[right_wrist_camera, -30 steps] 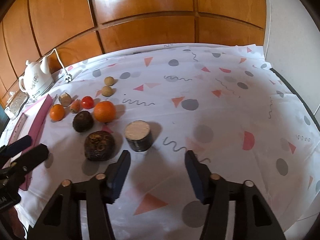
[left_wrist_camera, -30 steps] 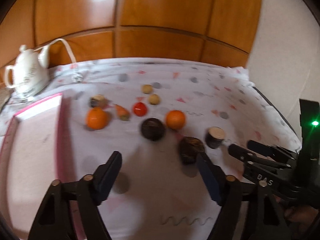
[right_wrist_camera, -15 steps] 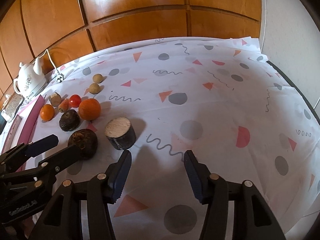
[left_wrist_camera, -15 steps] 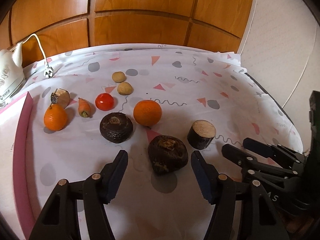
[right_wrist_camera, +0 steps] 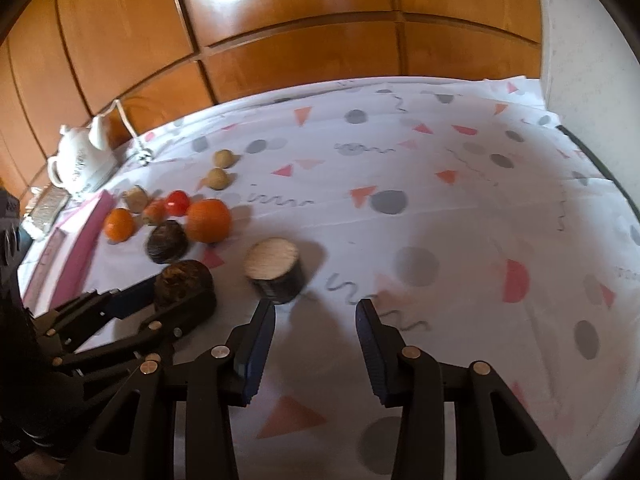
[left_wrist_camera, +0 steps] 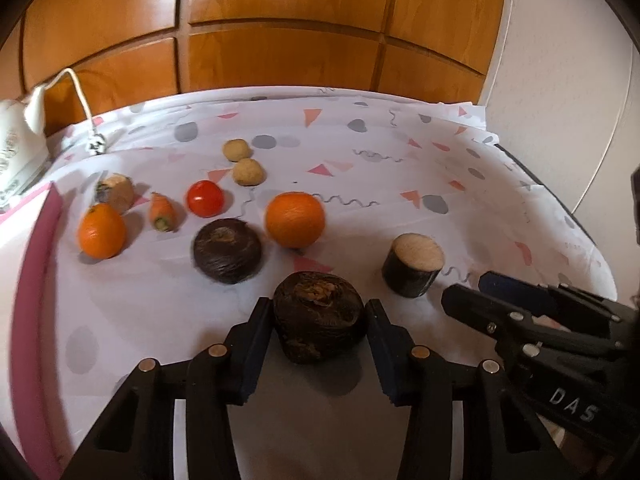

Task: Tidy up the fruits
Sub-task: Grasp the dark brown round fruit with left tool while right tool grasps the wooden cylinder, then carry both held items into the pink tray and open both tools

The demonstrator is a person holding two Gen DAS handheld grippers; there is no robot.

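Fruits lie before you: your left gripper (left_wrist_camera: 319,322) is closing around the dark root (left_wrist_camera: 319,322), your right gripper (right_wrist_camera: 315,322) closing on nothing.

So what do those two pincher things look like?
Each hand-held gripper is black plastic with two flat fingers. The left one has dark blue ribbed pads inside its fingers and silver round bolts on its arms. The right one looks the same. From the left camera, its side shows white letters reading "DAS". No sleeves or cables show clearly.
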